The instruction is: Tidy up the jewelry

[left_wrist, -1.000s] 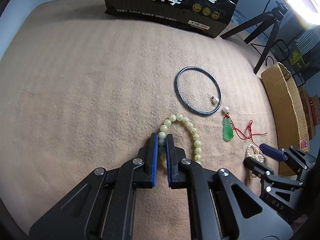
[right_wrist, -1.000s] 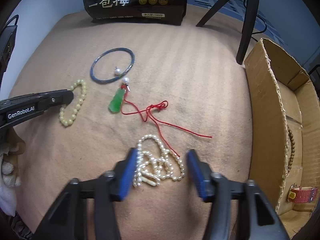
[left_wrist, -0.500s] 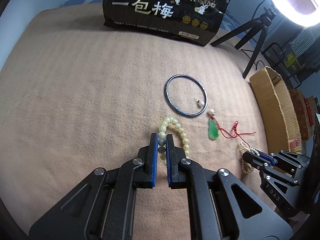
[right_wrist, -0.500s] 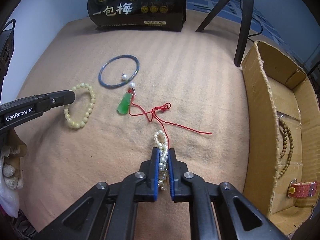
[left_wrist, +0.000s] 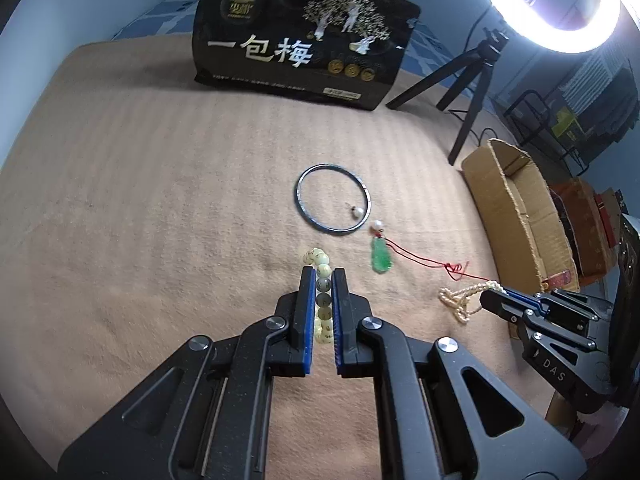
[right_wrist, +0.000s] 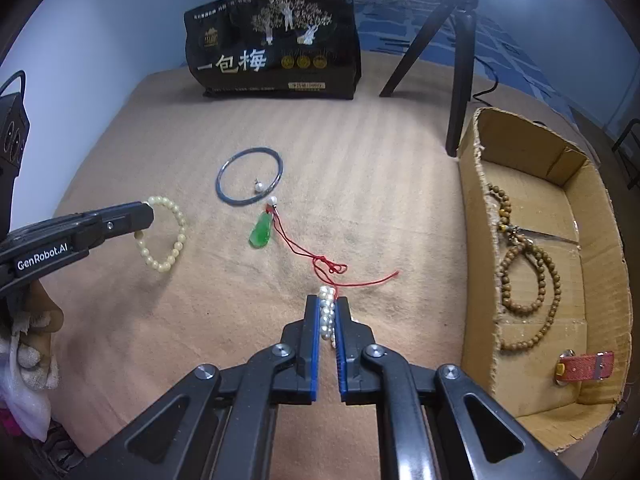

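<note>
Your left gripper [left_wrist: 323,274] is closed on the yellow bead bracelet [right_wrist: 166,236]; its blue pads [left_wrist: 308,312] press a few beads between them, and the rest of the loop hangs from the tips over the left part of the tan blanket [left_wrist: 140,200]. Your right gripper [right_wrist: 328,304] is closed on the pearl strand [right_wrist: 328,312]. In the left wrist view the pearls [left_wrist: 460,298] hang in a small bunch from its tips, near the right edge of the blanket.

Three pieces lie on the blanket around its middle. The dark bangle [left_wrist: 334,199] lies flat, and a small pearl earring [left_wrist: 357,211] lies inside its ring, close to the right side. A second small pearl [left_wrist: 377,225] sits just outside the bangle, at the top of the green pendant [left_wrist: 381,258]. The red cord [right_wrist: 320,258] of the pendant runs toward your right gripper and makes a knot just before its tips.

The cardboard box [right_wrist: 478,240] stands at the right edge of the blanket. Inside it you see a long brown bead string [right_wrist: 528,276] and, nearer to you, a red strap [right_wrist: 584,366]. A black snack bag [left_wrist: 296,40] stands at the far edge, and a black tripod [right_wrist: 456,48] stands to the right of it.
</note>
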Demonstrator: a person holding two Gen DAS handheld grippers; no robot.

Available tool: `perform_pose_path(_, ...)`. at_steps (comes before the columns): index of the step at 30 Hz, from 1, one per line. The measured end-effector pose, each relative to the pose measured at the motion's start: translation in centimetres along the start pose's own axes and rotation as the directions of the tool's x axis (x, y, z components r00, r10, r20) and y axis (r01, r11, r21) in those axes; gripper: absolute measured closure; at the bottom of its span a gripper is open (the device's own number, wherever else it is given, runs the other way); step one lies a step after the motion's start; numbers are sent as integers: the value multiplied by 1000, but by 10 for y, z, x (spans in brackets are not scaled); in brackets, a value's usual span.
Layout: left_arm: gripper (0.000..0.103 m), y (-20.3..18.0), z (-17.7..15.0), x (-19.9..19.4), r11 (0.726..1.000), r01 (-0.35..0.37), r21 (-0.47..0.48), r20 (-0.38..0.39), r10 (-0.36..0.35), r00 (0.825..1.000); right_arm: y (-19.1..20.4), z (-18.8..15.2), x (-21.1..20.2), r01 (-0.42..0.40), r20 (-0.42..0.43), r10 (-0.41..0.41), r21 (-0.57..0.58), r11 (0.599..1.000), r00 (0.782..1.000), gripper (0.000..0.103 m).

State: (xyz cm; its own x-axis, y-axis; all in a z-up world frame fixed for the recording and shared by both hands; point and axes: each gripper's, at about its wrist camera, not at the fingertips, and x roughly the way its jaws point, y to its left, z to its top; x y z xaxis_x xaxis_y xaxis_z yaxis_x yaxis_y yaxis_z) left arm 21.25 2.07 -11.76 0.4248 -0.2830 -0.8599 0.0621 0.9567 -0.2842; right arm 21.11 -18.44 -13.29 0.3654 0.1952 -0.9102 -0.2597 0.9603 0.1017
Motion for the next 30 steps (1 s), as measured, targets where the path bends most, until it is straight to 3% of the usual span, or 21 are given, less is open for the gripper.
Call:
perform_pose_path(21,98,-23,-4,-12,999,21,39,27,-22,999,-13,-10,-17,-18,19,17,15,1000,1000,99)
perform_pose_path(30,98,-27,-6,-10,998,20,51,23,-22,999,-6,-22,12,-15,-52,13,-23,1000,999,99)
